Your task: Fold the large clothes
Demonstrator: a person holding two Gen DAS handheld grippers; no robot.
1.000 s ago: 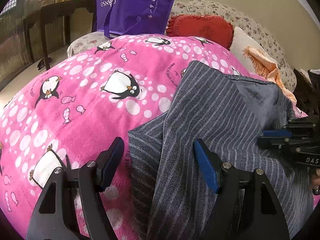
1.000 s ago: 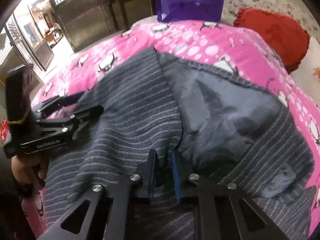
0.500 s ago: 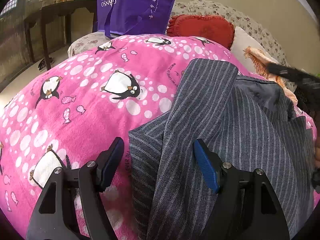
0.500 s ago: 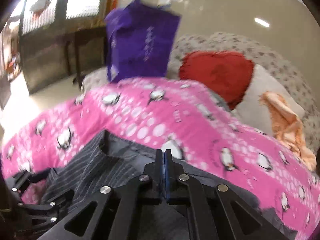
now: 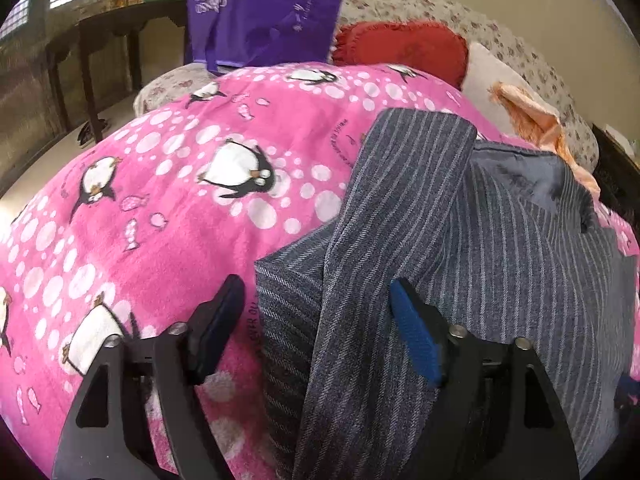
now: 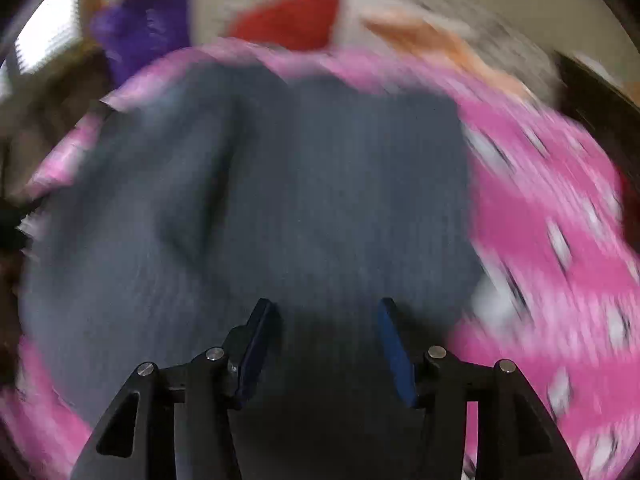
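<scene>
Fingers of the left gripper (image 5: 316,336) are spread wide and opening over the striped grey garment (image 5: 420,248), nothing pinched; those of the right gripper (image 6: 324,344), blurred, are opening above it, empty. The garment, lower right on a pink blanket (image 5: 168,208), is best gripped at a doubled edge. A purple bag (image 5: 264,8) and red cushion (image 5: 404,52), top of frame, are well clear.

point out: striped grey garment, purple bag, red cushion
striped grey garment (image 5: 404,216): left wrist view, on the folded-over striped panel.
purple bag (image 5: 264,12): left wrist view, on its front face.
red cushion (image 5: 404,50): left wrist view, on its middle.
</scene>
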